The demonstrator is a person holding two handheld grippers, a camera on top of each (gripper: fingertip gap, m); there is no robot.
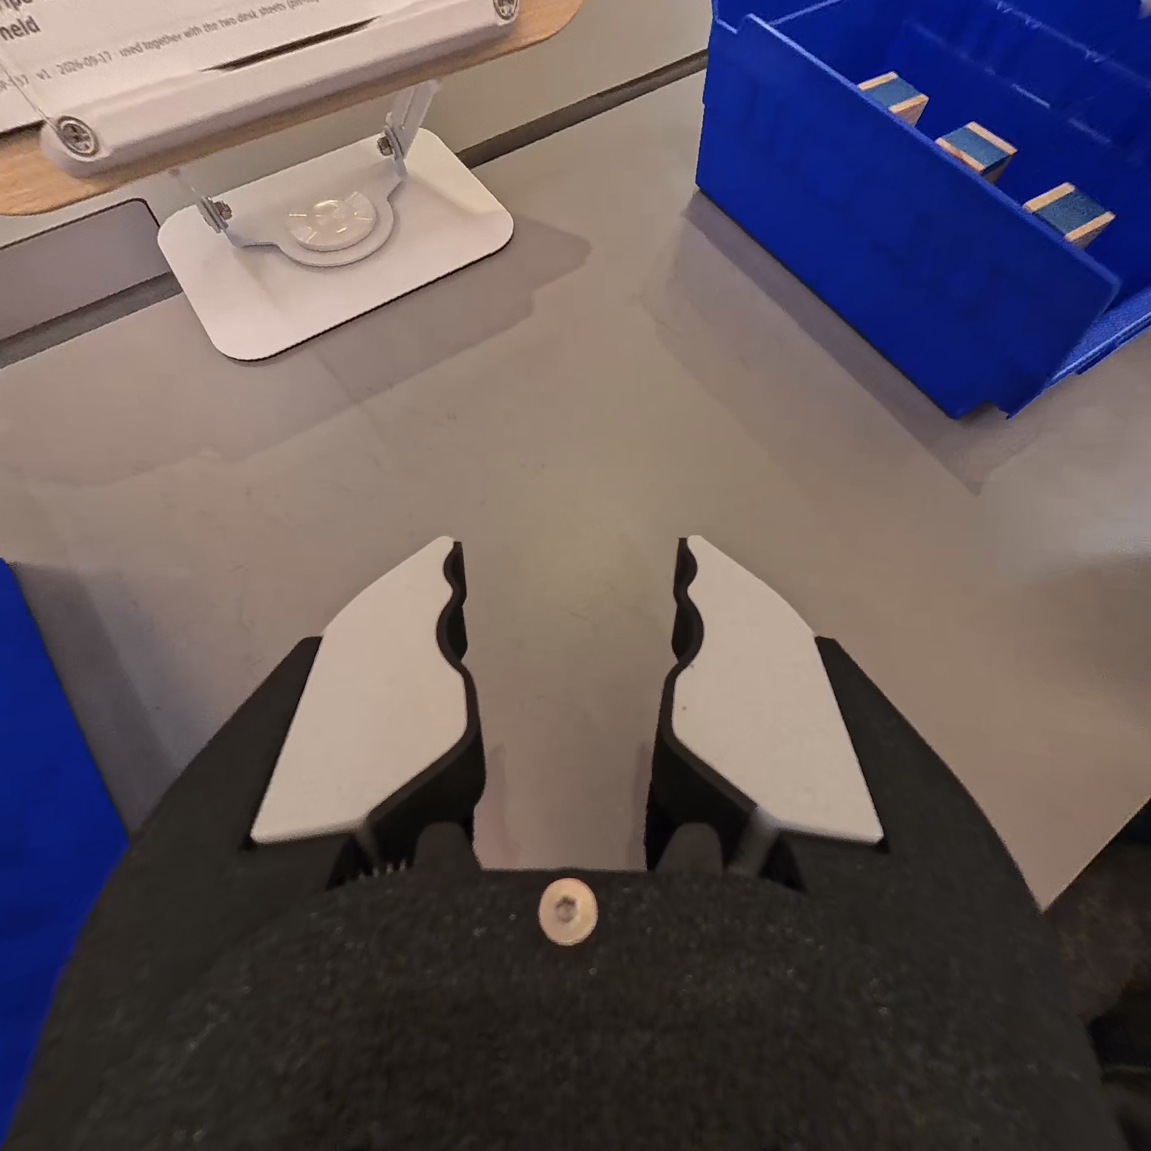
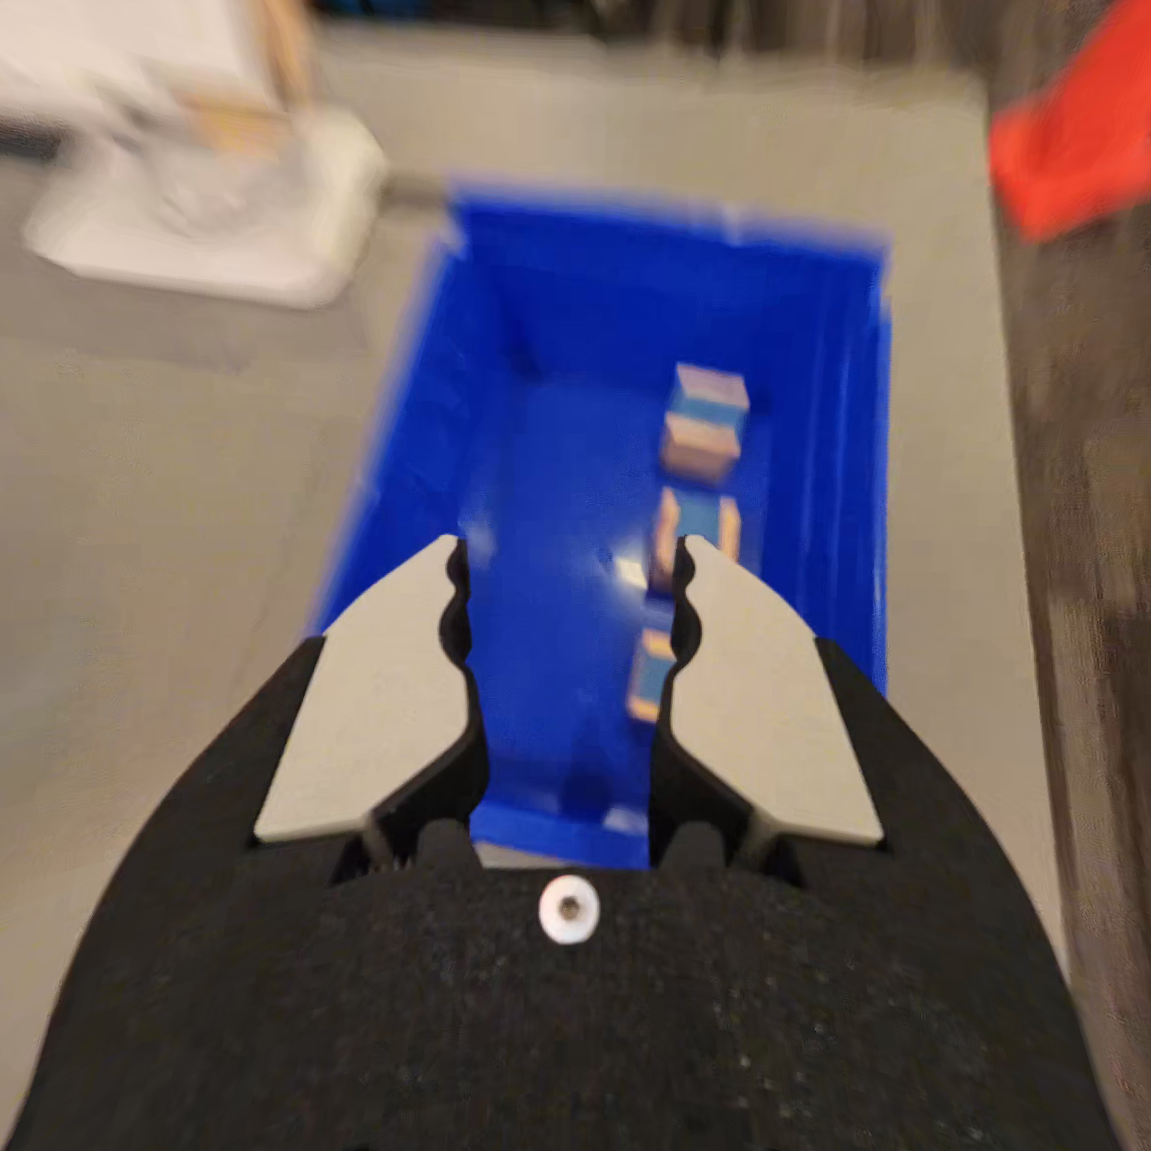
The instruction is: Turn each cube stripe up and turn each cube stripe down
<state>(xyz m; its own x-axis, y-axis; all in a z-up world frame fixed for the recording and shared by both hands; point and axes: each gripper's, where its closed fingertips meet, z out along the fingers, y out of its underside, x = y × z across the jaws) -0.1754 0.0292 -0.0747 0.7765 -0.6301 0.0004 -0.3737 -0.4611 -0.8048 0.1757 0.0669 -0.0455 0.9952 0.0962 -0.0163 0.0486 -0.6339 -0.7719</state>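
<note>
Both tools gape with nothing between their fingers: the left tool [image 1: 568, 548] hovers over the grey surface [image 1: 560, 448], the right tool [image 2: 570, 548] over the blue bin [image 2: 411, 436]. Striped wooden cubes [image 2: 701, 448] sit in a row along the bin's right side, blurred.

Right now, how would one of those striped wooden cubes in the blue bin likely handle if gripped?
The cube looks like solid wood, so probably stiff and light. Flat faces suggest it won't roll, though it may tip. The bin wall close beside the row may crowd the jaws.
</note>
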